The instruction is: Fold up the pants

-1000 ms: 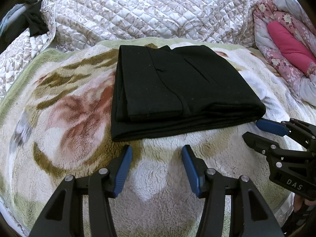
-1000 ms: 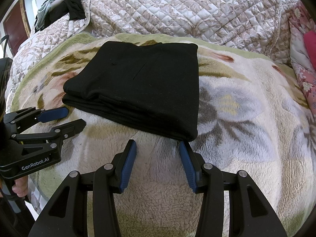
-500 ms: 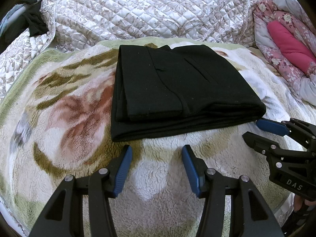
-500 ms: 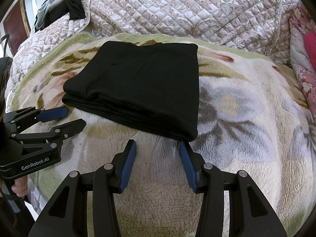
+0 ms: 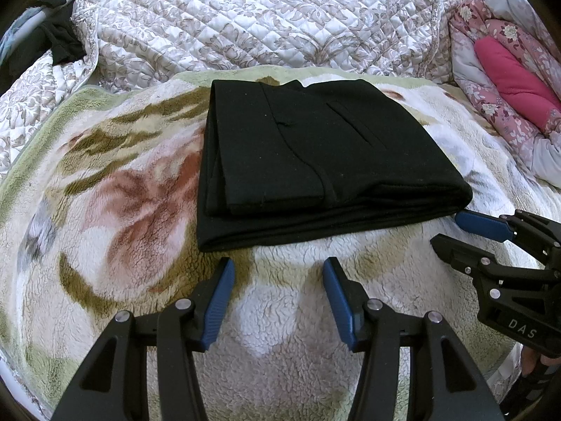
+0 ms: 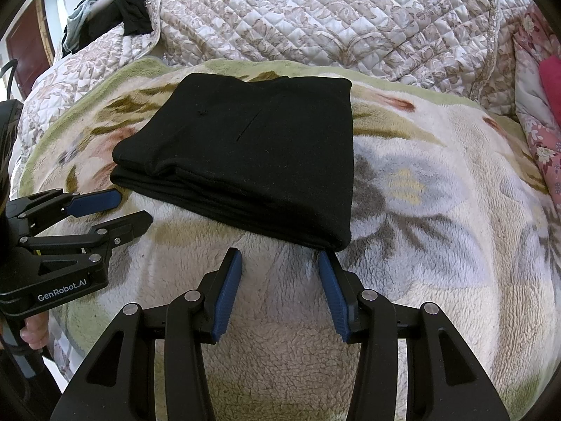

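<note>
Black pants (image 5: 315, 161) lie folded into a flat rectangular stack on a fluffy floral blanket (image 5: 105, 210); the right wrist view shows the same pants (image 6: 252, 161). My left gripper (image 5: 278, 266) hovers just in front of the stack's near edge, open, with only blanket between its blue pads. My right gripper (image 6: 280, 256) is also open, a little short of the stack's near right corner, holding nothing. Each gripper appears in the other's view: the right gripper (image 5: 452, 228) at the stack's right corner, the left gripper (image 6: 133, 207) at its left corner.
A quilted beige bedspread (image 5: 263, 21) is piled behind the blanket. A pink floral quilt (image 5: 508, 80) lies at the right. Dark clothes (image 6: 119, 14) are heaped at the back left. A person's fingers (image 6: 33, 329) grip the left handle.
</note>
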Motion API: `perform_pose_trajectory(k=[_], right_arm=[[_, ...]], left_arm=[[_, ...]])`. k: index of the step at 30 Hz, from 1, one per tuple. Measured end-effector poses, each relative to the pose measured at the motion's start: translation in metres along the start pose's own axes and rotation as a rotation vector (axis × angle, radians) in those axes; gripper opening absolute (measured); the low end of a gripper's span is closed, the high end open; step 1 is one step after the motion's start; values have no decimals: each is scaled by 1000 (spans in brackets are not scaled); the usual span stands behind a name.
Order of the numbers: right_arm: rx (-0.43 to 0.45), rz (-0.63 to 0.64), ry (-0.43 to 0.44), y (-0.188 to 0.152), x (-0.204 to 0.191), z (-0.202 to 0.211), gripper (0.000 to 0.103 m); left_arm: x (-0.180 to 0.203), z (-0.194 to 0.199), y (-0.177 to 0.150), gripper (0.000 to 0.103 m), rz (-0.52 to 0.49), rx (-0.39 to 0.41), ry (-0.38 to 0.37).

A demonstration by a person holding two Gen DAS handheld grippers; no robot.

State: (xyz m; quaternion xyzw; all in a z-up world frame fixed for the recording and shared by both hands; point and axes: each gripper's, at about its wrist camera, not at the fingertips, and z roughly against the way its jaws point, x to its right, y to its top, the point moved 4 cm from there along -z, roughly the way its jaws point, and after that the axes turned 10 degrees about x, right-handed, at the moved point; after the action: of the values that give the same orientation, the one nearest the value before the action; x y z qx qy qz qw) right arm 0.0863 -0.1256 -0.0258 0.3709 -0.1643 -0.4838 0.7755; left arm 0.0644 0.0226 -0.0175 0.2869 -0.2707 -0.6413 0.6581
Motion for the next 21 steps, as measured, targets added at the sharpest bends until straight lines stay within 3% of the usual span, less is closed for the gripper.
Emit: perform_pose_trajectory(k=[21], right_arm=[[53, 25, -1, -1, 1, 0, 48]], left_arm=[[0, 0, 0, 55, 2, -1, -2]])
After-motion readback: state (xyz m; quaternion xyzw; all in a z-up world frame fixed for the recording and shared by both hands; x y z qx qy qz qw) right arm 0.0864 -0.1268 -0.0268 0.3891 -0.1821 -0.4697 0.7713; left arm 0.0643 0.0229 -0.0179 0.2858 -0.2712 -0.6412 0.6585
